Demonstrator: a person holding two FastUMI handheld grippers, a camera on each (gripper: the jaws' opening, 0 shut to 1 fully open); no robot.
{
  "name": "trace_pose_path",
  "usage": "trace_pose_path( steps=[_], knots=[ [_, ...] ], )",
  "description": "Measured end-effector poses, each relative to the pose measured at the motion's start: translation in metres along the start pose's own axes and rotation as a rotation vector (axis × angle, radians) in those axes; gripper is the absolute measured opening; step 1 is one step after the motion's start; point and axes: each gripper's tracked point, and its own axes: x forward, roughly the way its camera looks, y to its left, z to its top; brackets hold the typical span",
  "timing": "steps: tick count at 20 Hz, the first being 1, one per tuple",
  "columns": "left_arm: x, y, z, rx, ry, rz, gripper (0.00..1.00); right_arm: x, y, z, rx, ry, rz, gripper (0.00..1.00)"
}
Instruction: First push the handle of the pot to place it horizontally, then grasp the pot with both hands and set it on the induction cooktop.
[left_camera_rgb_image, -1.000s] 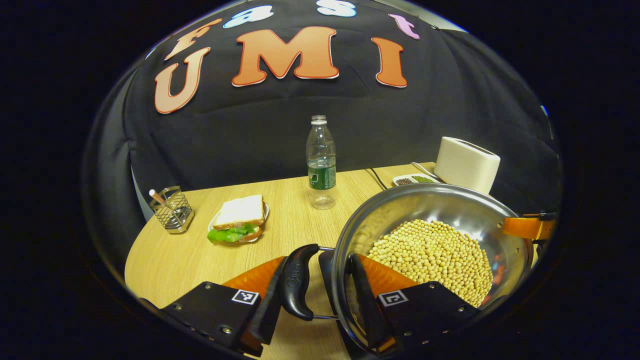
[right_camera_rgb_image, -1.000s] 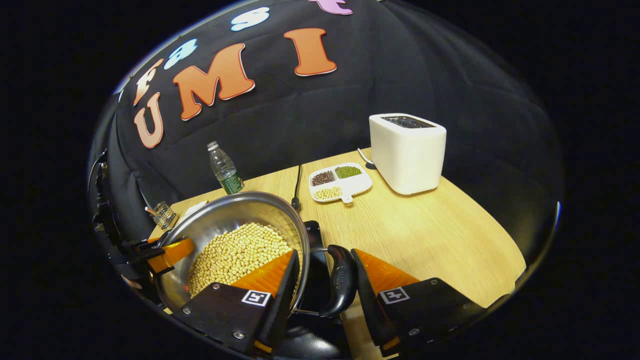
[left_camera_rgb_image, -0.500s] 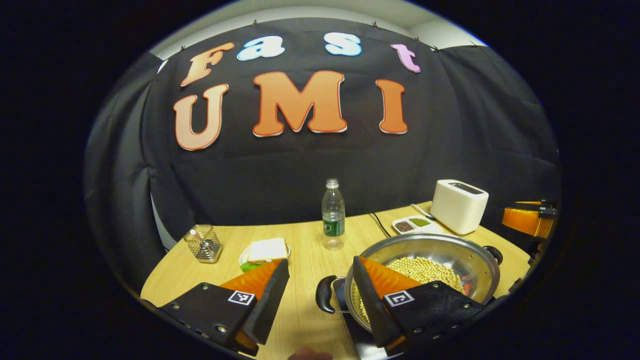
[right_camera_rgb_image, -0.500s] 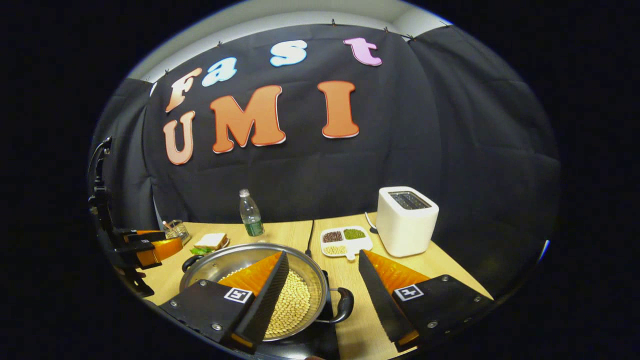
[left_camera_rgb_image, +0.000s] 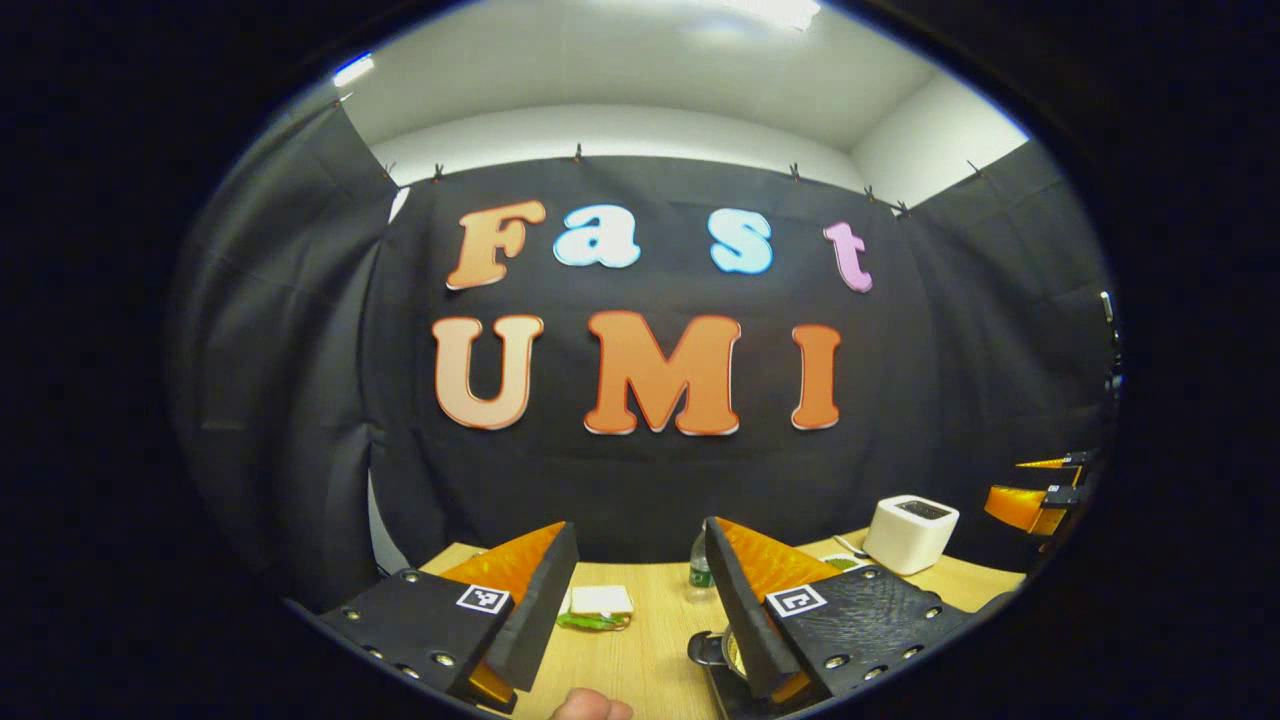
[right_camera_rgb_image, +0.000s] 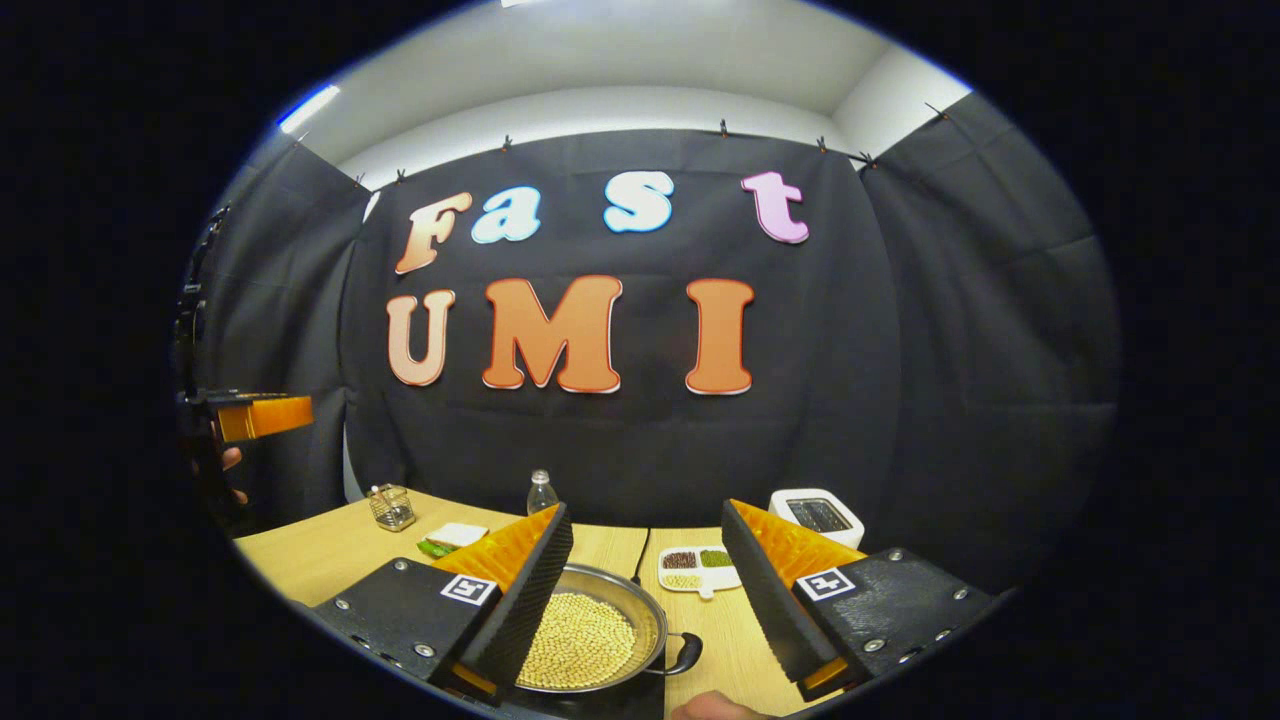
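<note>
Wood table (right_camera_rgb_image: 300, 560) w/ pot (right_camera_rgb_image: 590, 640) of beans, both grippers' fingers wide apart, nothing held.

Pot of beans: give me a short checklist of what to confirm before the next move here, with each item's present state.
1. Left claw open, holding nothing: ok.
2. Right claw open, holding nothing: ok.
3. Pot upright, beans inside: ok.
4. Both claws lifted away from the pot: ok.
5. Pot seated squarely on the induction cooktop: cannot tell, the dark surface beneath it is mostly hidden.
6. Right pot handle pointing sideways: ok.
</note>
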Motion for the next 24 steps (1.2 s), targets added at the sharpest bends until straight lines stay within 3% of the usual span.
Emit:
trace_pose_path(
  steps=[4, 7, 10, 12, 13, 14, 15, 16, 24],
  knots=[
    [-0.028, 0.024, 0.055, 0.028, -0.085, 0.055, 0.76, -0.013, 0.003, 0.041, -0.006, -0.075, 0.023, 0.93],
    [-0.057, 0.035, 0.096, 0.103, -0.183, 0.117, 0.76, -0.023, 0.004, 0.066, -0.008, -0.114, 0.048, 0.93],
    [-0.084, 0.005, 0.112, 0.019, -0.191, 0.042, 0.76, -0.031, 0.006, 0.087, -0.011, -0.145, 0.061, 0.93],
    [-0.079, 0.024, 0.137, 0.085, -0.238, 0.100, 0.75, -0.039, 0.001, 0.097, -0.014, -0.168, 0.056, 0.98],
    [-0.079, 0.019, 0.145, 0.088, -0.244, 0.100, 0.75, -0.042, -0.001, 0.102, -0.017, -0.179, 0.050, 0.93],
    [-0.080, 0.015, 0.147, 0.095, -0.247, 0.104, 0.75, -0.045, -0.002, 0.107, -0.022, -0.187, 0.051, 0.98],
    [-0.079, 0.015, 0.150, 0.110, -0.249, 0.112, 0.75, -0.047, -0.004, 0.111, -0.029, -0.188, 0.054, 0.93],
    [-0.078, 0.014, 0.152, 0.121, -0.248, 0.118, 0.75, -0.049, -0.005, 0.116, -0.033, -0.188, 0.055, 0.97],
    [-0.093, -0.001, 0.171, 0.137, -0.297, 0.121, 0.76, -0.068, -0.019, 0.159, -0.037, -0.286, 0.062, 0.94]
  ],
)
